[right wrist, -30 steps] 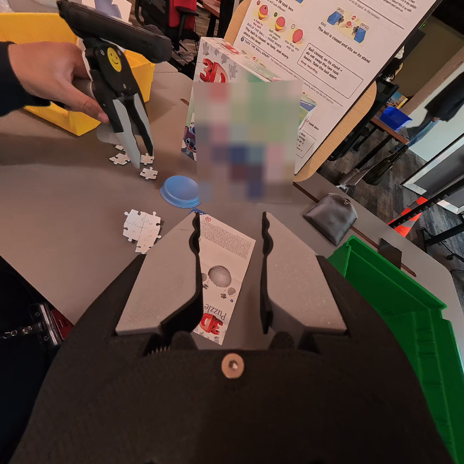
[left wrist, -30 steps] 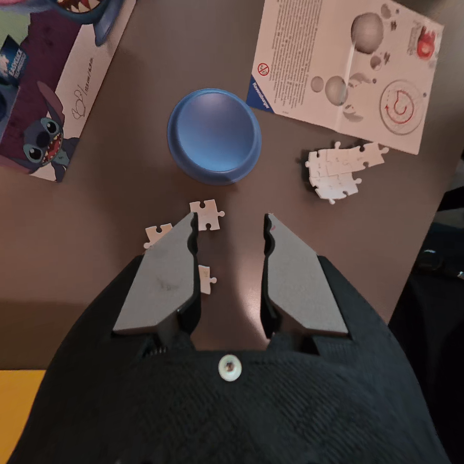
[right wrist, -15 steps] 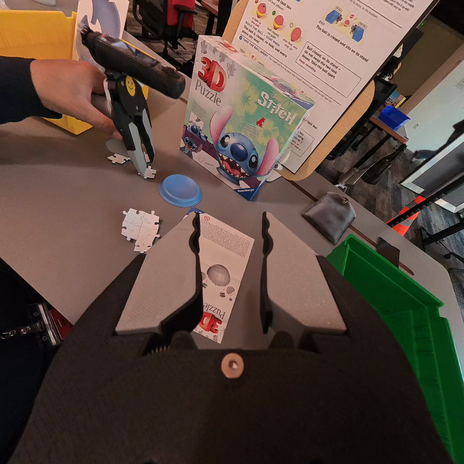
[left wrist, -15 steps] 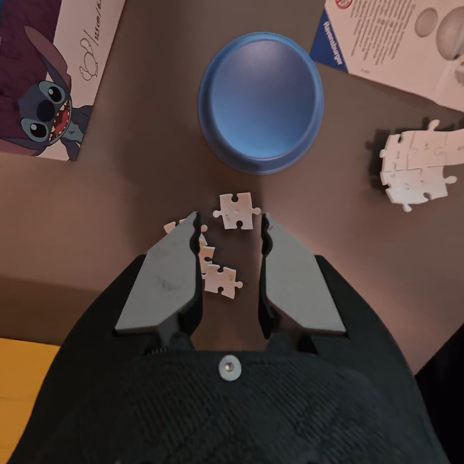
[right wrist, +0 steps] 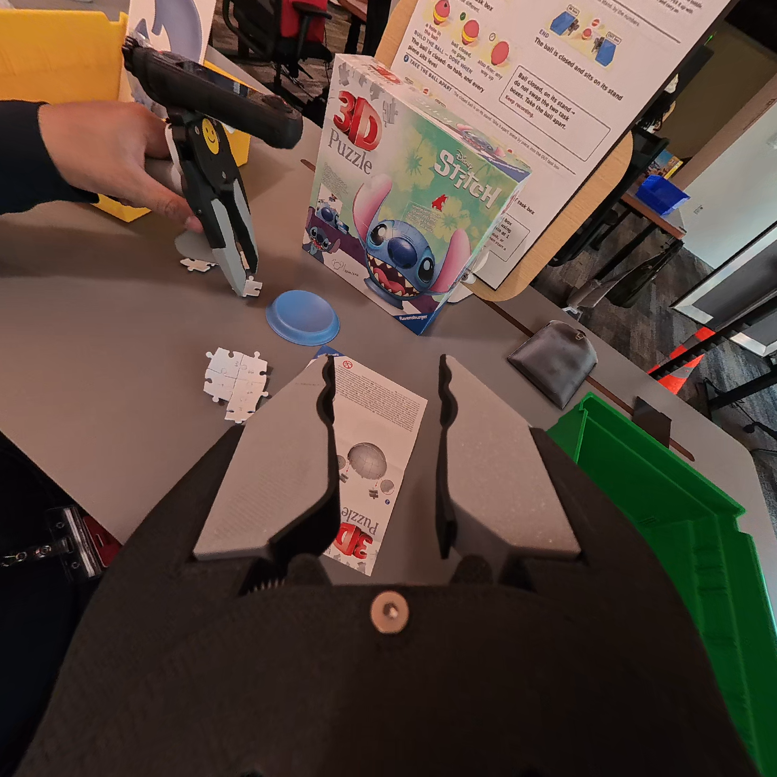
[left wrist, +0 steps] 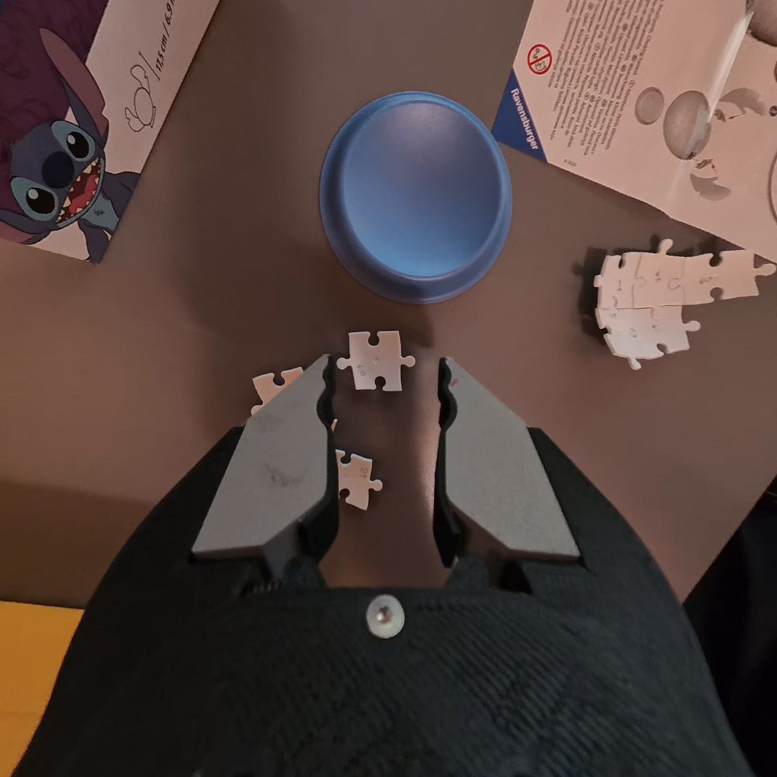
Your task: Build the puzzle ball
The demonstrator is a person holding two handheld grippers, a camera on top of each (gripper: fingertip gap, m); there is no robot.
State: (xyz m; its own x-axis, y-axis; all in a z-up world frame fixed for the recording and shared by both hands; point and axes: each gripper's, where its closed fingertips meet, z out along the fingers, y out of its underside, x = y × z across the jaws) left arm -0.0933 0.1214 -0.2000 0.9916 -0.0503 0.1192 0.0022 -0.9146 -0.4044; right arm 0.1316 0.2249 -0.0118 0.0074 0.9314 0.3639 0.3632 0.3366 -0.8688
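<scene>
Left wrist view: left tongs [left wrist: 383,365] point down at the brown table [left wrist: 210,344], jaws wide apart, nothing held. One white puzzle piece [left wrist: 375,360] lies flat betw. the fingertips, nearer the left one; can't tell if it touches. A second piece [left wrist: 357,479] lies further back betw. the fingers, partly under the left finger, and a third piece [left wrist: 273,384] sticks out on the outer side of that finger. Just beyond the tips sits the blue round stand [left wrist: 415,195]. To the right, well apart from the loose pieces, is a joined patch of white pieces [left wrist: 656,302], its far edge just beside the instruction leaflet [left wrist: 639,105]. Puzzle box [left wrist: 63,126] is at upper left; a yellow bin [left wrist: 33,672] shows at lower left.

Right wrist view: right tongs [right wrist: 384,366] hover above the table w/ jaws wide, empty, over the leaflet [right wrist: 378,441]. Farther off, a hand [right wrist: 105,164] holds the left tongs [right wrist: 246,290] tip-down by the blue stand [right wrist: 302,317], w/ a piece [right wrist: 253,287] at the tips. The joined patch [right wrist: 236,382] lies near the stand, left of the leaflet. Box [right wrist: 412,202] stands upright behind the stand, in front of a poster board [right wrist: 567,75]. A dark pouch [right wrist: 555,366] and a green bin [right wrist: 672,525] are on the right.
</scene>
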